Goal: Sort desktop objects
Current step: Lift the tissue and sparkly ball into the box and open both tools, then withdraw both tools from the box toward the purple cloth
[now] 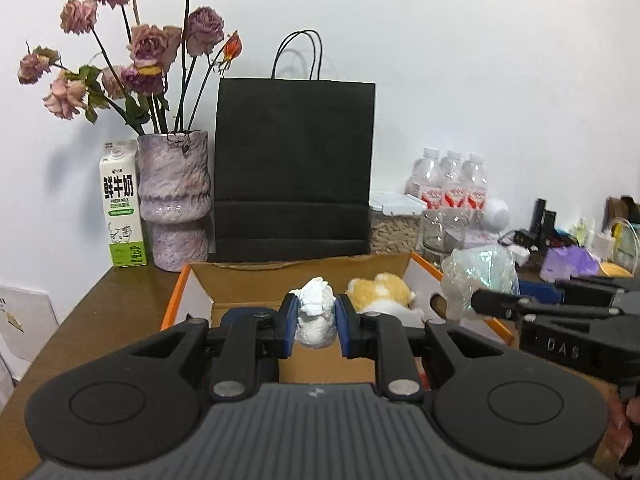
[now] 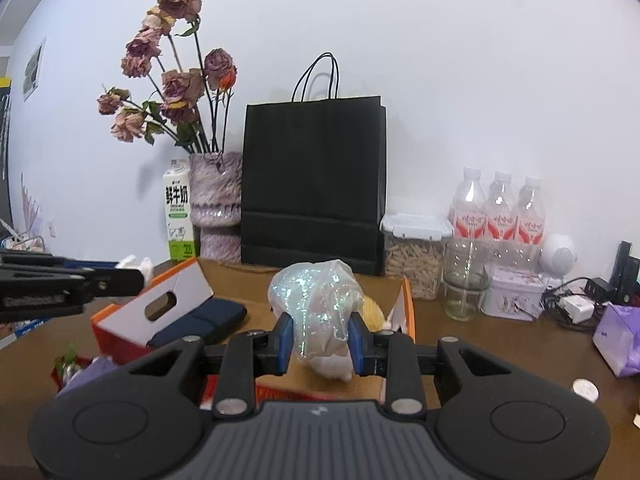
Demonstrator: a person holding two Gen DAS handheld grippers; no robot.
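My left gripper (image 1: 316, 326) is shut on a crumpled white tissue wad (image 1: 316, 312) and holds it over the open orange-edged cardboard box (image 1: 176, 296). A yellow and white plush toy (image 1: 380, 292) lies inside the box. My right gripper (image 2: 322, 334) is shut on a crumpled iridescent plastic bag (image 2: 316, 300) above the same box (image 2: 407, 304); that bag also shows at the right of the left wrist view (image 1: 476, 276). A dark blue pouch (image 2: 200, 322) lies in the box.
A black paper bag (image 1: 294, 168), a purple vase of dried roses (image 1: 174, 200) and a milk carton (image 1: 122, 208) stand behind the box. Water bottles (image 2: 496, 212), a jar (image 2: 414, 256), a tin (image 2: 514, 294), cables and a purple packet (image 2: 618, 340) crowd the right.
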